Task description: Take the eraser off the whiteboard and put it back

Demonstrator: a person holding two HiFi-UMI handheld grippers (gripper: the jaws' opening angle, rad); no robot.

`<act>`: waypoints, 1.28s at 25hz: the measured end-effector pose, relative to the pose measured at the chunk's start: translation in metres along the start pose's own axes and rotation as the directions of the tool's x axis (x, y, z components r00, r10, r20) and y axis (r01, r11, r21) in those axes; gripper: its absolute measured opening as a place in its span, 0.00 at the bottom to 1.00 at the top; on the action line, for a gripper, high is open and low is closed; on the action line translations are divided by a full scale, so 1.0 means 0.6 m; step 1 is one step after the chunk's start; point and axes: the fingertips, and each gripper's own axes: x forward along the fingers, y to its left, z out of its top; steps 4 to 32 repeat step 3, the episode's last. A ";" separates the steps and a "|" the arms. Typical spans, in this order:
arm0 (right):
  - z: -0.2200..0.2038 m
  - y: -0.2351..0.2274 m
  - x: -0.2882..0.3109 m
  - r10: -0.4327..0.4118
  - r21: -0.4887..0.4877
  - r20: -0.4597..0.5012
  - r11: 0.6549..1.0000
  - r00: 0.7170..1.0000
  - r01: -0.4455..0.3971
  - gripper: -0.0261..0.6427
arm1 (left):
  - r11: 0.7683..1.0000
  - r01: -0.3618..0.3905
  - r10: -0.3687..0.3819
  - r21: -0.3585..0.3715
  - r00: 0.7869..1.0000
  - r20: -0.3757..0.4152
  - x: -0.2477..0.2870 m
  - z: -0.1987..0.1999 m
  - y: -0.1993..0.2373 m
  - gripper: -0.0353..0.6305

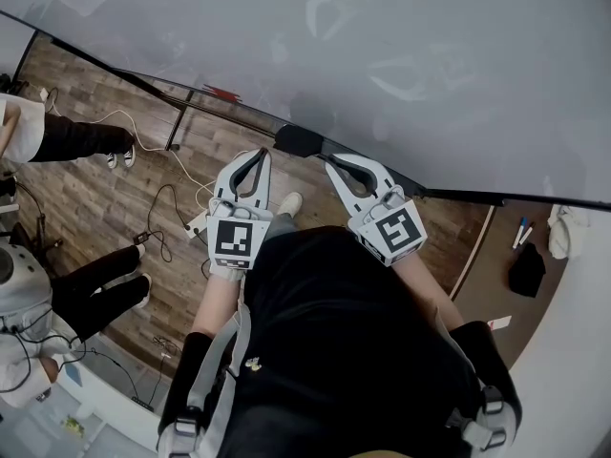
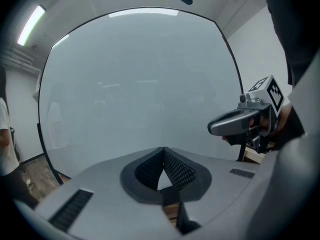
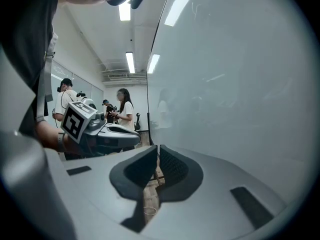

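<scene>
Black block eraser sits at bottom edge of large grey-white whiteboard, just beyond tips of 2 grippers. Left gripper: jaws together, empty. Right gripper: same. Fits eraser awaiting pickup or already returned. Either way, keep tips clear of board.

Eraser at whiteboard lower edge, ahead, between left gripper and right gripper.

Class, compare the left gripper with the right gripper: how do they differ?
In the head view the left gripper slants up-right, the right gripper up-left. The left gripper faces the whiteboard squarely; the right gripper sees it obliquely. Both are shut and empty.
</scene>
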 end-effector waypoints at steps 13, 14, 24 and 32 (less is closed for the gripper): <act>-0.003 -0.004 -0.001 0.001 0.000 -0.001 1.000 1.000 -0.001 0.08 | 1.000 -0.004 0.004 -0.004 1.000 0.000 0.002 -0.001 -0.002 0.06; -0.003 -0.004 -0.001 0.001 0.000 -0.001 1.000 1.000 -0.001 0.08 | 1.000 -0.004 0.004 -0.004 1.000 0.000 0.002 -0.001 -0.002 0.06; -0.003 -0.004 -0.001 0.001 0.000 -0.001 1.000 1.000 -0.001 0.08 | 1.000 -0.004 0.004 -0.004 1.000 0.000 0.002 -0.001 -0.002 0.06; -0.003 -0.004 -0.001 0.001 0.000 -0.001 1.000 1.000 -0.001 0.08 | 1.000 -0.004 0.004 -0.004 1.000 0.000 0.002 -0.001 -0.002 0.06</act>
